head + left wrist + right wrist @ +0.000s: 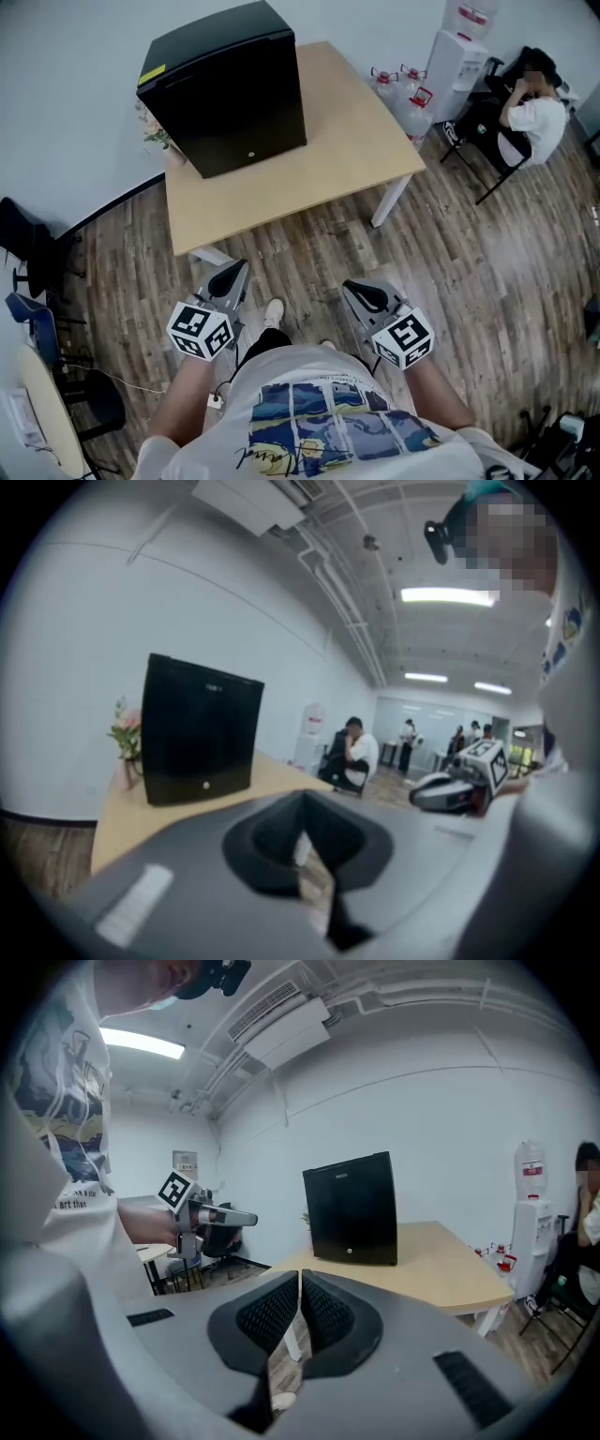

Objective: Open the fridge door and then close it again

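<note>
A black mini fridge [230, 89] stands with its door shut on the far left part of a light wooden table [347, 141]. It also shows in the left gripper view as the black fridge [197, 728] and in the right gripper view as the same fridge [352, 1208]. My left gripper [232, 275] and right gripper [359, 291] hang close to my body over the floor, well short of the table's near edge. The left gripper [302, 803] has its jaws together with nothing between them. The right gripper [300, 1279] likewise has its pads meeting, empty.
A small vase of flowers [155, 131] sits behind the fridge. A water dispenser [459, 56] and water bottles [403, 89] stand right of the table, and a person [530, 117] sits beyond them. Dark chairs [37, 253] stand at the left on the wooden floor.
</note>
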`<action>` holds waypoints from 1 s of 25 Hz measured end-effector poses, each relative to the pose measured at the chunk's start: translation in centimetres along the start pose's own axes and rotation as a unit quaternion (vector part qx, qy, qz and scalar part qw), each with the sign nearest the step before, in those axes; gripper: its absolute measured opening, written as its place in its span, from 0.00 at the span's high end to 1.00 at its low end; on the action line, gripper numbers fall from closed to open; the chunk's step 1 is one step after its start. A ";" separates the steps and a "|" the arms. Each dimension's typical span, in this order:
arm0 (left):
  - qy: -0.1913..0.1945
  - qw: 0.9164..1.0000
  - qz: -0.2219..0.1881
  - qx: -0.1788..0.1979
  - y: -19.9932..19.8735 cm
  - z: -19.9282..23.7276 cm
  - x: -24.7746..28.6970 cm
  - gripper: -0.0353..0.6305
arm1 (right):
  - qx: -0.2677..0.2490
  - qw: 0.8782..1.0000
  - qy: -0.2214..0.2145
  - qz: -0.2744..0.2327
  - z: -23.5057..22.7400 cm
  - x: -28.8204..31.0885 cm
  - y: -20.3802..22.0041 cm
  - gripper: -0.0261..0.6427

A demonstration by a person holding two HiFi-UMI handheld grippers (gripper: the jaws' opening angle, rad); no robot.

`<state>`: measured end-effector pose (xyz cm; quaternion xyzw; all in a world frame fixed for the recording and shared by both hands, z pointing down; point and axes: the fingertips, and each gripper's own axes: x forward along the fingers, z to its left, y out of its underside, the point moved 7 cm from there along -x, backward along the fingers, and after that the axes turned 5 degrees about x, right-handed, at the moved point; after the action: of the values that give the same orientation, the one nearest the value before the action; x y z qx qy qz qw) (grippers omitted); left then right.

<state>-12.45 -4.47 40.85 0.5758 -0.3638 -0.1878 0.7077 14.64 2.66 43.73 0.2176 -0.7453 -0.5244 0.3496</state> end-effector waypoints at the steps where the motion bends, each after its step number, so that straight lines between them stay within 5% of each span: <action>1: 0.005 1.000 -0.004 0.004 -0.2 1.0 0.6 0.94 | 0.003 1.000 0.010 0.001 0.0 0.2 -0.2 0.93; 13: 0.029 0.998 -0.041 0.041 -5.4 21.4 4.3 0.88 | 0.024 0.998 0.057 0.006 2.4 11.8 -5.3 0.93; 25: 0.055 0.995 -0.061 0.061 -9.0 35.8 9.2 0.80 | 0.048 0.993 0.111 0.008 4.6 18.8 -6.1 0.93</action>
<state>-31.09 -37.45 37.57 0.6488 -0.2989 -0.1760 0.6773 -1.53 -9.57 42.61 0.2846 -0.7279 -0.4580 0.4235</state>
